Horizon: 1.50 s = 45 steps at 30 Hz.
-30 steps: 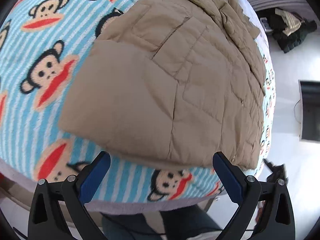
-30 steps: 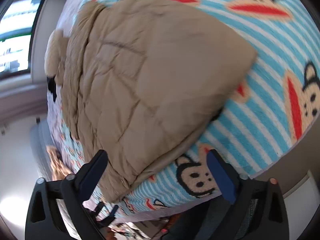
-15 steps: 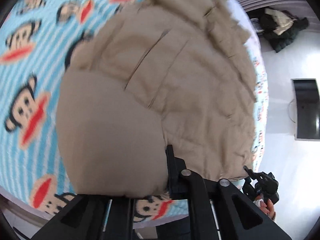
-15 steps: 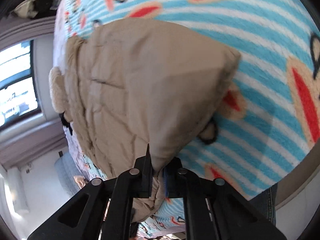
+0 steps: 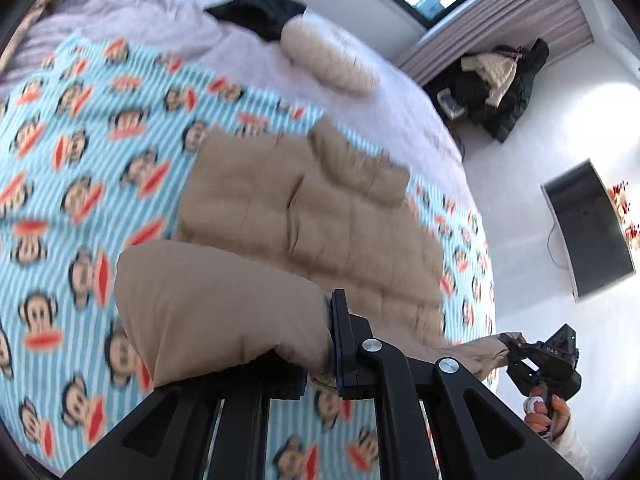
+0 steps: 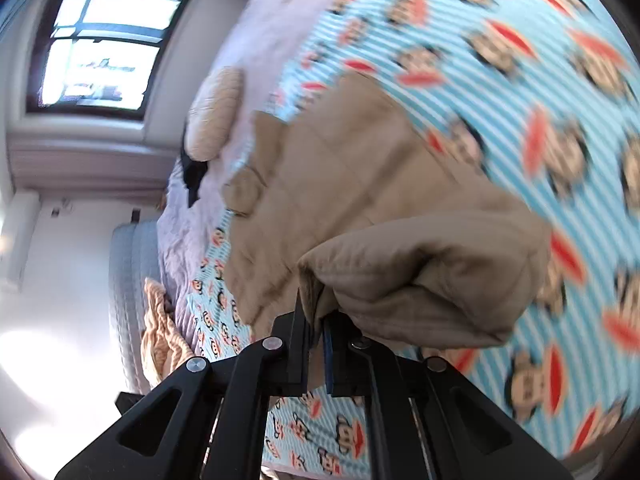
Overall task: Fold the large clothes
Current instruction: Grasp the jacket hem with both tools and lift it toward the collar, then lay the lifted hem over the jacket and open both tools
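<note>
Faint "DAS" on right gripper (image 5: 554,360)

Motion blur smears the monkey-print blanket (image 5: 80,152) and the quilting of the tan padded jacket (image 5: 320,220) in both views. The jacket's lifted hem covers one finger of the left gripper (image 5: 320,364), so only the other finger (image 5: 344,344) shows. In the right wrist view the bunched hem hides the fingertips of the right gripper (image 6: 316,320). The dark heap of clothes (image 5: 500,88) on the floor is too small to sort. The wall screen (image 5: 588,228) is distorted by the lens.
</note>
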Each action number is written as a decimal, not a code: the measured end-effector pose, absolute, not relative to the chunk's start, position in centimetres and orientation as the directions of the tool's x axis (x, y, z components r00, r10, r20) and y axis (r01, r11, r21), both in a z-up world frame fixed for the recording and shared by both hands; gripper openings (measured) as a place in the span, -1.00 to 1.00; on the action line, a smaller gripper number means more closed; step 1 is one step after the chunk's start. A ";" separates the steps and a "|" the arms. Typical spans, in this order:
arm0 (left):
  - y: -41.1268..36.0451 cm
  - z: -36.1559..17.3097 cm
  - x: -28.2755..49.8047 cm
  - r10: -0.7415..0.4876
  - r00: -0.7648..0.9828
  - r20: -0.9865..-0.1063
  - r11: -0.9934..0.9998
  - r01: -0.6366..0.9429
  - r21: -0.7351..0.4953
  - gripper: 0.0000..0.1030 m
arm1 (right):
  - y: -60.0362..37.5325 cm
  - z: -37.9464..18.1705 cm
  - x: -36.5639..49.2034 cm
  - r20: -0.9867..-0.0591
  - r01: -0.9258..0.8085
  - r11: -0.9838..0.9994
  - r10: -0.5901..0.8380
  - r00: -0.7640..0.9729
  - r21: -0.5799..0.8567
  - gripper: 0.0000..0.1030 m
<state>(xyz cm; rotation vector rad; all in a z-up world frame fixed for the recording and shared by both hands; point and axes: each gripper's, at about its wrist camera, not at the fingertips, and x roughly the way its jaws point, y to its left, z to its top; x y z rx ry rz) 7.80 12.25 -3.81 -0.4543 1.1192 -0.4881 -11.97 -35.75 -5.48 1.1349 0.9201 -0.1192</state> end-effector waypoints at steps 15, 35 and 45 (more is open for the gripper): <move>6.8 -3.9 22.0 -0.455 0.414 -0.788 0.882 0.090 -0.462 -0.79 | -41.6 -2.7 6.2 -0.706 0.378 0.638 0.392 0.590 0.670 -0.89; 2.5 -17.2 32.6 -0.330 0.299 -0.895 0.942 0.158 -0.295 -0.63 | -44.9 -17.3 17.5 -0.803 0.558 0.589 0.329 0.497 0.585 -0.88; 1.2 -11.5 29.6 -0.391 0.355 -0.849 0.894 0.364 -0.260 0.54 | -40.8 -10.9 16.2 -0.806 0.345 0.775 0.332 0.491 0.529 -0.45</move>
